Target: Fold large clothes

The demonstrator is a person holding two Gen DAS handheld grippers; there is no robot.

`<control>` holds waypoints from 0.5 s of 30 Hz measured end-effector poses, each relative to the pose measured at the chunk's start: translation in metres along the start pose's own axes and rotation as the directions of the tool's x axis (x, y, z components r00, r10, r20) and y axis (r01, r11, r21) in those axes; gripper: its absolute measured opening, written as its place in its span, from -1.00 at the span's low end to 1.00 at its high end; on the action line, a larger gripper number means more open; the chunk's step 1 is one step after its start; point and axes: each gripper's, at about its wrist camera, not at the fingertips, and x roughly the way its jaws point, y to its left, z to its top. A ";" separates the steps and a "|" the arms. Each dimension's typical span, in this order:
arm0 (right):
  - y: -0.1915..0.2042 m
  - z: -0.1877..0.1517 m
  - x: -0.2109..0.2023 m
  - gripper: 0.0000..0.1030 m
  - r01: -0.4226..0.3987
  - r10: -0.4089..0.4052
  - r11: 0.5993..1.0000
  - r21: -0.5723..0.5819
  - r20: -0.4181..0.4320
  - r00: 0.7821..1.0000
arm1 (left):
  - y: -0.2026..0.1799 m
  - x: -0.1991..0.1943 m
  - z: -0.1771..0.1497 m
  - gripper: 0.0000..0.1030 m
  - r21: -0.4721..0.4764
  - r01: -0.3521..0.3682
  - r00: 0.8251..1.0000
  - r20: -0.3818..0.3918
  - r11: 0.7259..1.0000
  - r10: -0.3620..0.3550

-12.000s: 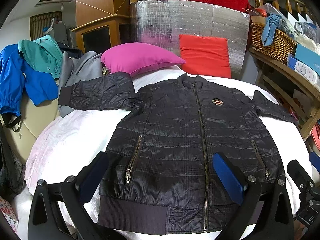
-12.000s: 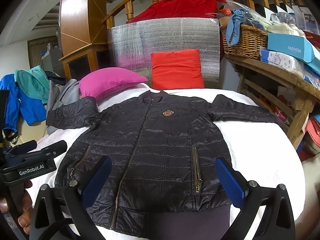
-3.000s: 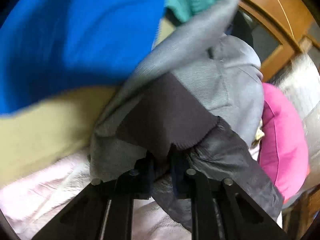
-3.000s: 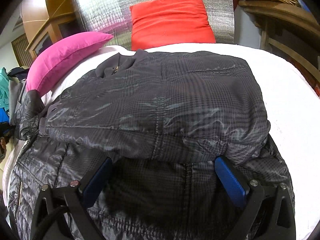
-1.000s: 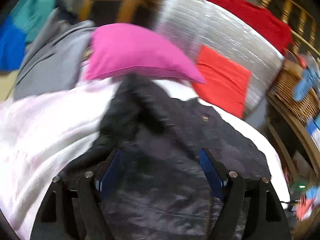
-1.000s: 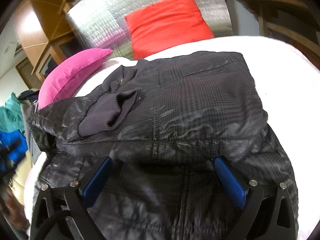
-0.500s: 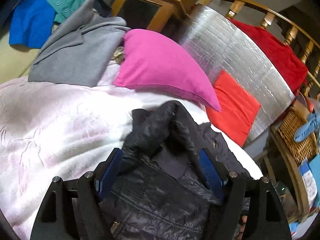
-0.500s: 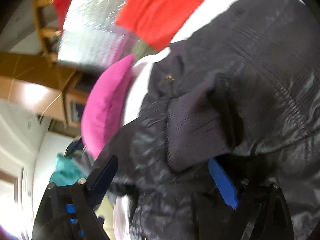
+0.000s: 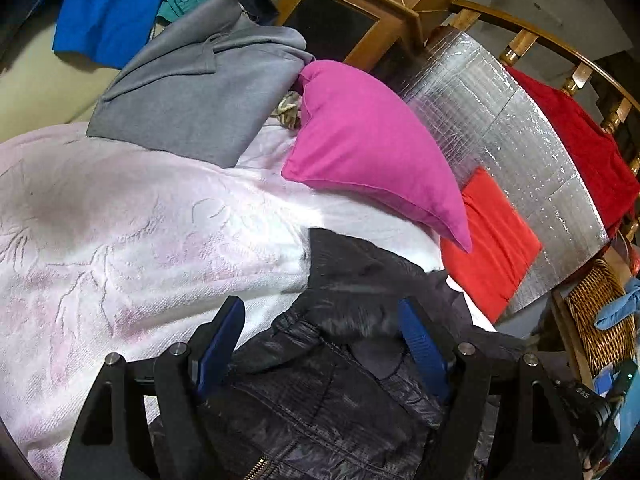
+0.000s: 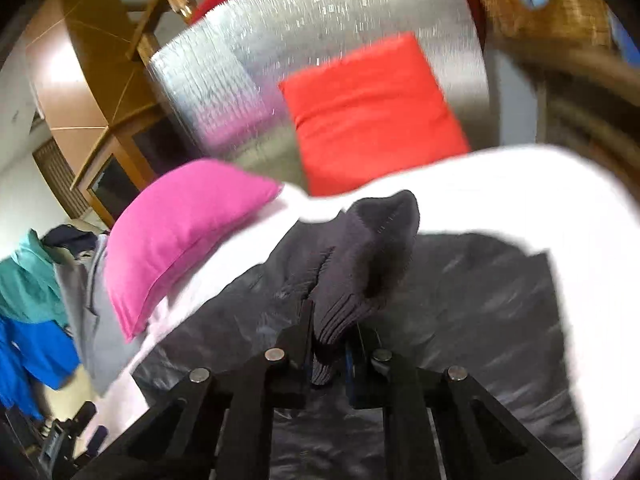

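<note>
Right wrist view: the right gripper (image 10: 329,344) has just snapped its jaws together, and they now pinch the ribbed knit cuff (image 10: 362,264) of the black quilted jacket (image 10: 472,320), the sleeve end bunched and standing up between the pads. The jacket itself lies on the white bedspread (image 10: 560,200), on the near side of the pink pillow (image 10: 180,240), with the red pillow (image 10: 372,112) further back against the foil panel.

Over on the left wrist view, the left gripper (image 9: 322,344) hangs spread wide above the jacket's rumpled shoulder, near the pink pillow's lower corner, touching nothing that I can make out.

How will it handle? Looks light, puffy and soft, with a shiny shell that's likely slippery, so folds may slide or spring back open. That ribbed cuff is the smart hold: grippy, thick, won't slip out. For the body, I'd go for the knit hem band or a seam rather than the slick quilted panels. Nothing fragile here, just the zipper to keep flat.
</note>
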 end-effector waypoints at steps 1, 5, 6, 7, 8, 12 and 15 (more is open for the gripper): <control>-0.007 -0.004 0.003 -0.75 0.023 -0.023 1.000 -0.020 -0.011 1.000 | -0.001 0.001 -0.001 0.55 0.009 -0.003 1.000 -0.001 1.000 0.003; -0.038 -0.032 0.025 -0.75 0.063 -0.063 0.998 -0.006 -0.077 0.995 | -0.007 0.009 -0.004 0.55 0.055 -0.014 1.000 -0.004 0.998 0.015; -0.046 -0.039 0.031 -0.75 0.066 -0.065 0.998 0.006 -0.093 0.994 | -0.008 0.012 -0.004 0.55 0.068 -0.024 1.000 -0.003 0.997 0.024; -0.053 -0.044 0.034 -0.75 0.067 -0.066 0.998 0.012 -0.104 0.992 | -0.009 0.015 -0.003 0.55 0.072 -0.030 0.999 -0.012 0.997 0.031; -0.054 -0.047 0.036 -0.75 0.065 -0.063 0.998 0.014 -0.109 0.992 | -0.008 0.020 -0.002 0.55 0.062 -0.027 0.999 -0.035 0.998 0.029; -0.064 -0.041 0.028 -0.75 0.024 -0.023 1.000 0.015 -0.083 0.996 | -0.005 0.050 -0.002 0.55 -0.060 0.078 0.975 -0.206 0.995 -0.088; -0.059 -0.028 0.016 -0.75 -0.005 0.006 1.000 0.012 -0.039 0.999 | -0.010 0.072 -0.002 0.55 -0.143 0.126 0.937 -0.308 0.982 -0.165</control>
